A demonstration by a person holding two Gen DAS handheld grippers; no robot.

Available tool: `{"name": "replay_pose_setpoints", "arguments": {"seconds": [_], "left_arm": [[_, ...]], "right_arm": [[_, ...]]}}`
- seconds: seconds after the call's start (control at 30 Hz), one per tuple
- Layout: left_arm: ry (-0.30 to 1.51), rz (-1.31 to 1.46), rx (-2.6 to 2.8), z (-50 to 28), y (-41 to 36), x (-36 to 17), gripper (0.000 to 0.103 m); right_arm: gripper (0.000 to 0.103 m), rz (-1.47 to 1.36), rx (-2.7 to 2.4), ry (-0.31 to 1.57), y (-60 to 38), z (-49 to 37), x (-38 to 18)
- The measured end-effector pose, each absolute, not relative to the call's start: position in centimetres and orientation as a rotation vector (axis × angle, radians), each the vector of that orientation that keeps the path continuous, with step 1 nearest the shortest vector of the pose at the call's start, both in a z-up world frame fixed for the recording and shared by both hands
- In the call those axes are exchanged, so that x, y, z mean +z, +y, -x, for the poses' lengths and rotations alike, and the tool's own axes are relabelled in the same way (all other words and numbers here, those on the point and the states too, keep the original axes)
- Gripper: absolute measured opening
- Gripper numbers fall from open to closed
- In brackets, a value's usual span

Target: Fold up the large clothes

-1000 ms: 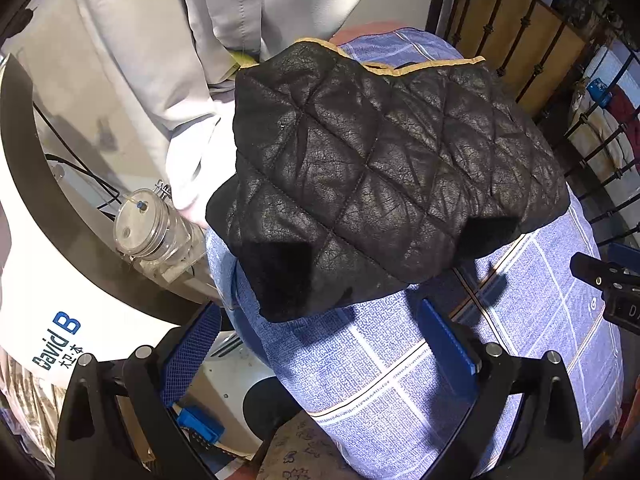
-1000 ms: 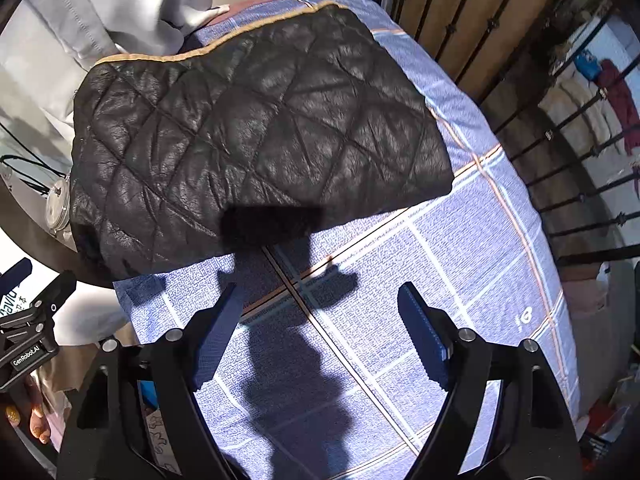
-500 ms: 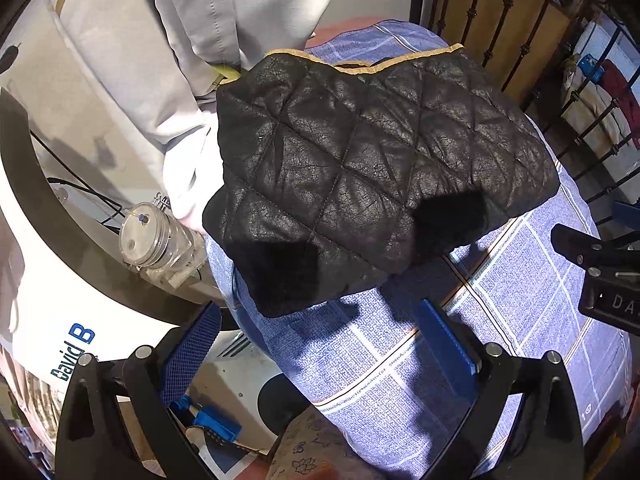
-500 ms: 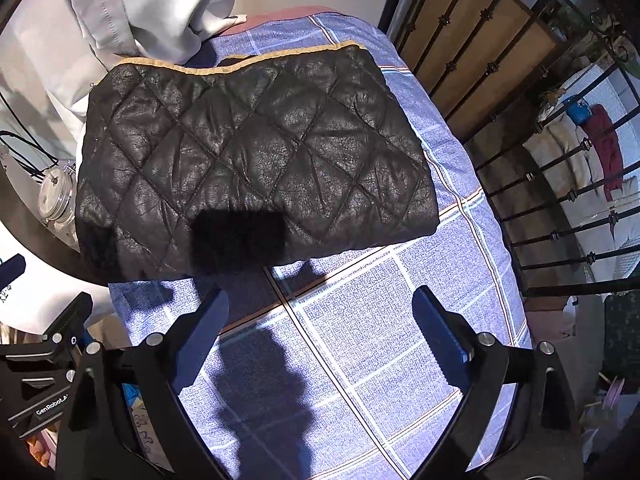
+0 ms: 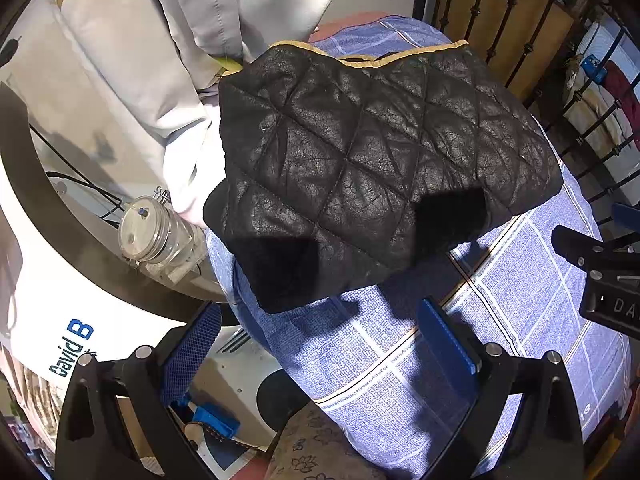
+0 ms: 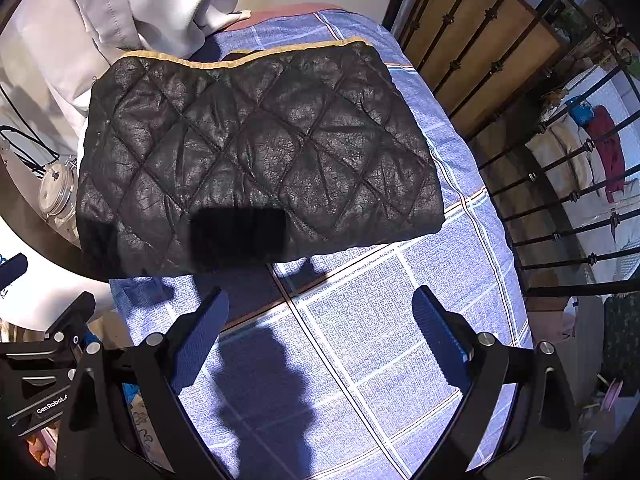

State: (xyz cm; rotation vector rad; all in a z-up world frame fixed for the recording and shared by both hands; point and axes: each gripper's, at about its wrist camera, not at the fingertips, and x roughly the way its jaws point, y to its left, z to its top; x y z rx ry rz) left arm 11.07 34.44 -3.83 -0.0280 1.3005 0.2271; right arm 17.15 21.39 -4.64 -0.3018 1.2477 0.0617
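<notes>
A black quilted jacket (image 5: 372,160) with a tan trimmed edge lies folded into a compact bundle on a blue checked cloth (image 5: 500,340). It also shows in the right wrist view (image 6: 256,160), on the same cloth (image 6: 380,340). My left gripper (image 5: 320,344) is open and empty, held back from the jacket's near edge. My right gripper (image 6: 320,328) is open and empty, just short of the jacket's near edge. The right gripper's body (image 5: 600,272) shows at the right of the left wrist view.
A glass jar (image 5: 156,236) lies on a dark-rimmed white round table (image 5: 60,280) left of the cloth. Grey fabric (image 5: 180,40) hangs behind the jacket. A black metal railing (image 6: 540,140) runs along the right side.
Both grippers have pulled back and up from the folded jacket, so it looks smaller and farther. Both stay open. The jacket has not moved.
</notes>
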Motion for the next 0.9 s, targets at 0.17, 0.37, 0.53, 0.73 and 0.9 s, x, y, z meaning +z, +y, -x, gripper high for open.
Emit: {"name": "replay_pose_setpoints", "arguments": {"seconds": [0.17, 0.37, 0.53, 0.73, 0.9], "left_arm": [[1.306, 0.035, 0.232, -11.0, 34.55, -3.99, 0.097], [1.317, 0.044, 0.251, -10.84, 34.79, -4.18, 0.097], [1.309, 0.06, 0.254, -10.81, 34.93, -4.06, 0.097], [1.304, 0.064, 0.254, -10.84, 34.93, -3.98, 0.097], [1.306, 0.071, 0.256, -10.88, 35.04, -4.04, 0.097]], "right_arm": [[0.092, 0.306, 0.064, 1.248, 21.51, -17.19, -4.69], [0.092, 0.305, 0.068, 1.249, 21.62, -17.22, -4.77], [0.092, 0.307, 0.075, 1.248, 21.88, -17.1, -4.87], [0.092, 0.307, 0.078, 1.249, 21.94, -17.02, -4.93], [0.092, 0.296, 0.087, 1.253, 21.92, -16.98, -4.93]]}}
